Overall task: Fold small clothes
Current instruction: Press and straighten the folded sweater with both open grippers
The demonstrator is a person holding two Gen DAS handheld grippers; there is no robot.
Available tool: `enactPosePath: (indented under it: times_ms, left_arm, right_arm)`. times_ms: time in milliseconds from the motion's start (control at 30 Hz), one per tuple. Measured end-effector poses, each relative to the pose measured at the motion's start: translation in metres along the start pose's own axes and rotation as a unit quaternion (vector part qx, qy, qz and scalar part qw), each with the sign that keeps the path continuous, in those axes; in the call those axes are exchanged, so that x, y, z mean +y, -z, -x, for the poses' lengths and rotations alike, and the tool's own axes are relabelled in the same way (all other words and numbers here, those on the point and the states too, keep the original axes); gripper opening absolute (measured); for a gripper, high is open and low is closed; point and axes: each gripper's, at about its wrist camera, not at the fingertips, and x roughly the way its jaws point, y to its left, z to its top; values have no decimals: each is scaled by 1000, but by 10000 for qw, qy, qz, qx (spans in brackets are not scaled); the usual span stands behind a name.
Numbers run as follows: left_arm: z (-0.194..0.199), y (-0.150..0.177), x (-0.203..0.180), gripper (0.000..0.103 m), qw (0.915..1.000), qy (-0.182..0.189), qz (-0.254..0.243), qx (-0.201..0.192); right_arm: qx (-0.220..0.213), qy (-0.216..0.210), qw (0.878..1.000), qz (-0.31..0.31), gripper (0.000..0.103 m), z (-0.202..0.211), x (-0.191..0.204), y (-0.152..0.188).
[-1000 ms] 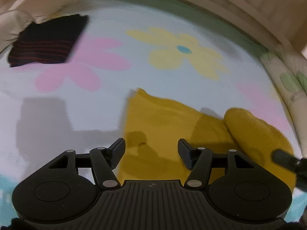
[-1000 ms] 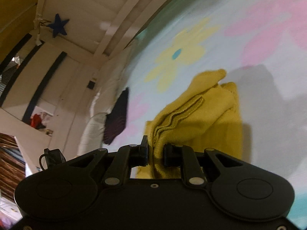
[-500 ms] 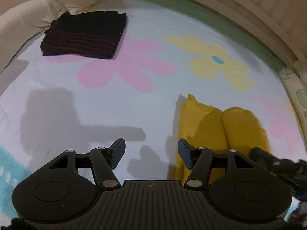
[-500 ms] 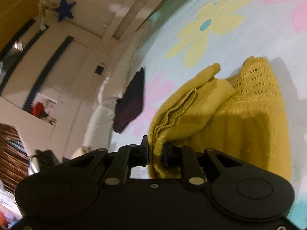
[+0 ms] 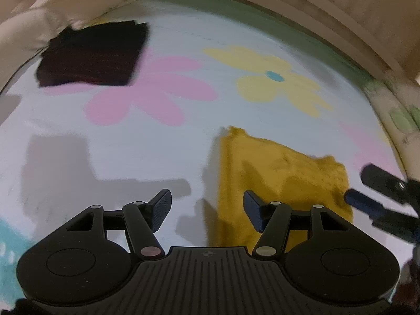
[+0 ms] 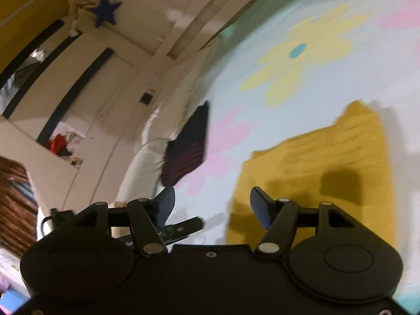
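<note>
A mustard yellow knit garment [image 5: 278, 178] lies folded flat on the flowered bed sheet [image 5: 147, 152]; it also shows in the right wrist view [image 6: 328, 173]. My left gripper [image 5: 207, 210] is open and empty, just above the garment's left edge. My right gripper [image 6: 212, 204] is open and empty over the garment's near left corner. Its fingers [image 5: 378, 183] show at the garment's right edge in the left wrist view.
A folded dark garment with red stripes [image 5: 94, 55] lies at the far left of the bed, also in the right wrist view [image 6: 189, 144], next to a white pillow [image 6: 147, 162]. A wooden bed rail [image 5: 315, 13] runs along the far side.
My right gripper has opened and let go of the yellow garment, which now lies flat. My left gripper has stayed open and shifted slightly.
</note>
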Motion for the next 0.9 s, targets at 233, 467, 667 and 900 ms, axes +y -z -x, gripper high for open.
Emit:
enactPosePath:
  times_ms: [233, 467, 667, 900]
  left_arm:
    - [-13, 20, -35, 59, 9963, 357, -777, 50]
    - [-42, 35, -50, 60, 9921, 100, -1244, 115]
    - [-56, 26, -46, 71, 9953, 6, -967, 66]
    - [-66, 16, -28, 86, 9981, 123, -589, 88]
  right_arm:
    - [-323, 891, 9955, -69, 68, 23, -24, -9]
    - [-75, 2104, 9693, 1269, 73, 13, -18, -1]
    - [237, 2652, 9431, 1990, 73, -12, -26, 7]
    - [150, 2598, 9480, 1830, 88, -24, -46, -3]
